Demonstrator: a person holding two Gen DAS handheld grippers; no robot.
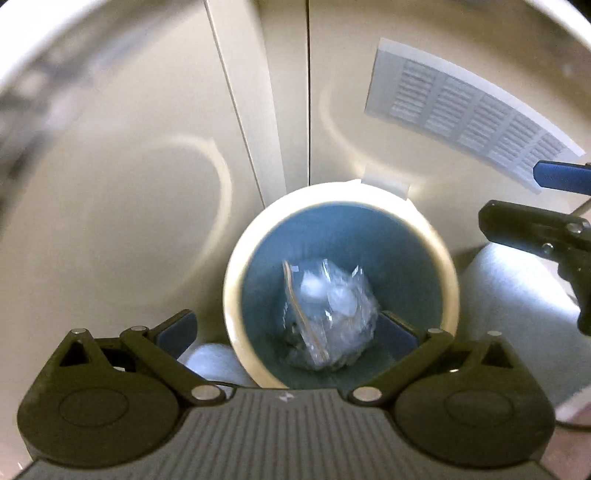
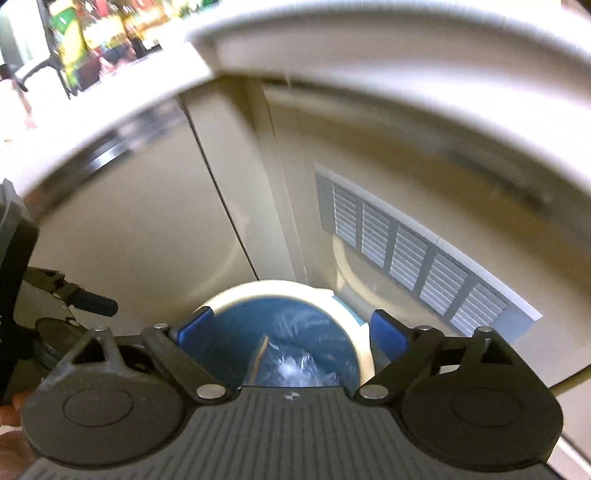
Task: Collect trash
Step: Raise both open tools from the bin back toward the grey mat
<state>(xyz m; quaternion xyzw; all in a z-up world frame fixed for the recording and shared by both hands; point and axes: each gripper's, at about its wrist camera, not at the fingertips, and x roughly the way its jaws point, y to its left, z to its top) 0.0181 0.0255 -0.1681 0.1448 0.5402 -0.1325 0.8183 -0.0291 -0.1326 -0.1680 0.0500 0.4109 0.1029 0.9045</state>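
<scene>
Clear plastic bag (image 1: 332, 314) sits crumpled at the bottom of the bin (image 1: 436, 236), between my left gripper (image 1: 286, 328) jaws, spread, empty. Right gripper (image 2: 291, 332) jaws spread too, above the rim. Bag looks light, soft, slippery; I'd pinch a top fold.

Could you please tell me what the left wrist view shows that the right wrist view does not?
Only the left wrist view shows the whole crumpled clear plastic bag down at the bottom of the bin, and the right gripper to its side, open.

Only the right wrist view shows the blurred colourful shelves beyond the white counter edge, and part of the left gripper.

Both show the blue-lined bin, the bag inside, the louvred vent on the beige cabinet, and their own open fingers.
</scene>
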